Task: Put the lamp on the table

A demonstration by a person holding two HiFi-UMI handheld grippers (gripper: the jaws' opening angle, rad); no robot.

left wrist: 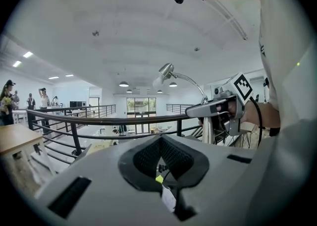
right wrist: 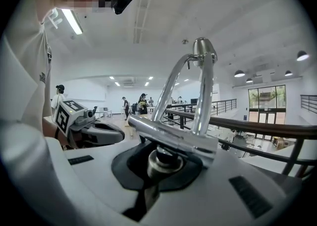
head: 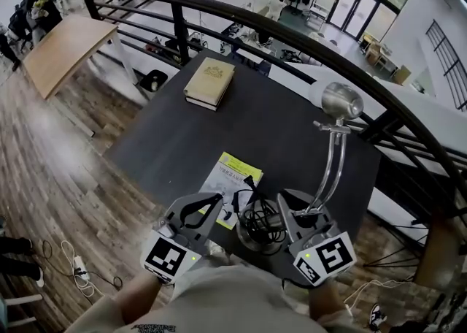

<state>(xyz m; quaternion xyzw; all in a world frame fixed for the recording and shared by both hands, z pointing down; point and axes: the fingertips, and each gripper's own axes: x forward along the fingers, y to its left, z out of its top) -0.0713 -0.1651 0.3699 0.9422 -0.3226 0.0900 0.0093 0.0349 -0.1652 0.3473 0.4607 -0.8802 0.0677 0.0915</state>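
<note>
A chrome desk lamp (head: 334, 160) stands at the near edge of the dark table (head: 277, 131), with its round head (head: 341, 100) up and its round base (head: 257, 235) wrapped in black cord. My right gripper (head: 295, 212) is shut on the lamp's lower stem. In the right gripper view the lamp's chrome joint (right wrist: 171, 138) sits in the right gripper (right wrist: 163, 163). Just left of the base, my left gripper (head: 216, 200) looks shut with nothing seen in it. In the left gripper view, the left gripper (left wrist: 162, 170) faces the lamp (left wrist: 168, 70).
A tan book (head: 210, 82) lies at the table's far side and a yellow booklet (head: 228, 174) near the front, partly under the cord. A black curved railing (head: 292, 28) runs behind the table. A wooden table (head: 62, 50) stands to the left on the wood floor.
</note>
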